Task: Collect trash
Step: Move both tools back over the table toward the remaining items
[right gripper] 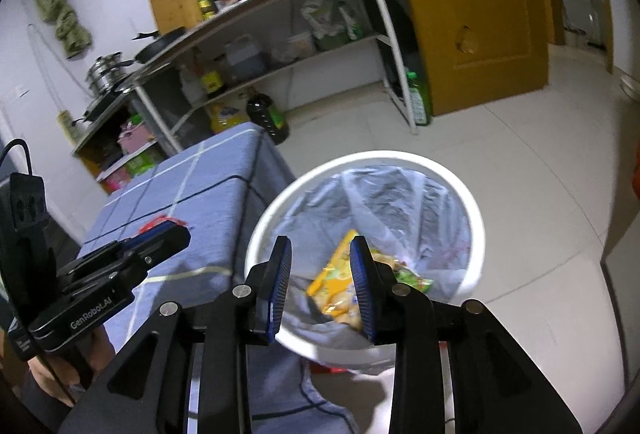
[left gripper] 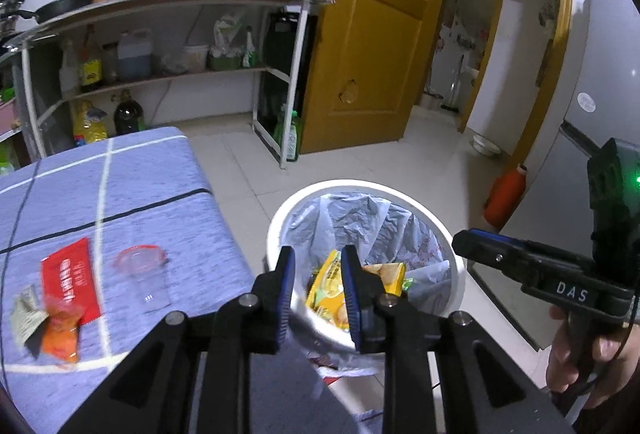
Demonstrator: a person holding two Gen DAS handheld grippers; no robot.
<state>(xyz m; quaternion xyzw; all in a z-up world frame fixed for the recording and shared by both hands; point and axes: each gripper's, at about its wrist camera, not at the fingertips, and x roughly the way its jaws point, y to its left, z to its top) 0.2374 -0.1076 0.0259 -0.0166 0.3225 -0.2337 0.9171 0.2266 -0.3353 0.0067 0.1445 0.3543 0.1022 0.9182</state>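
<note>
Both pairs of tongs are hanging over the white trash bin [left gripper: 276, 218] now, and both are standing parted with nothing between the blue pads. The left tongs [left gripper: 318, 288] are sitting above the bin's near rim, just off the tabletop's right edge; the right tongs [right gripper: 320, 276] are hovering beside them over the same opening. Down in the bin, resting on the crinkled grey liner [left gripper: 352, 210], a yellow snack packet [left gripper: 328, 298] is lying flat and glossy, printed with pale food shapes, with a green wrapper [right gripper: 412, 278] peeking out beside it. Back on the blue checked tabletop [left gripper: 152, 174], more trash is waiting: a clear plastic cup [left gripper: 146, 274] with a red rim is lying near the right edge, a red packet [left gripper: 72, 278] with white lettering is sitting to its left, and an orange sachet [left gripper: 62, 334] and a small pale wrapper [left gripper: 26, 314] are crowding against that packet's lower corner, toward the near left of the tabletop.
</note>
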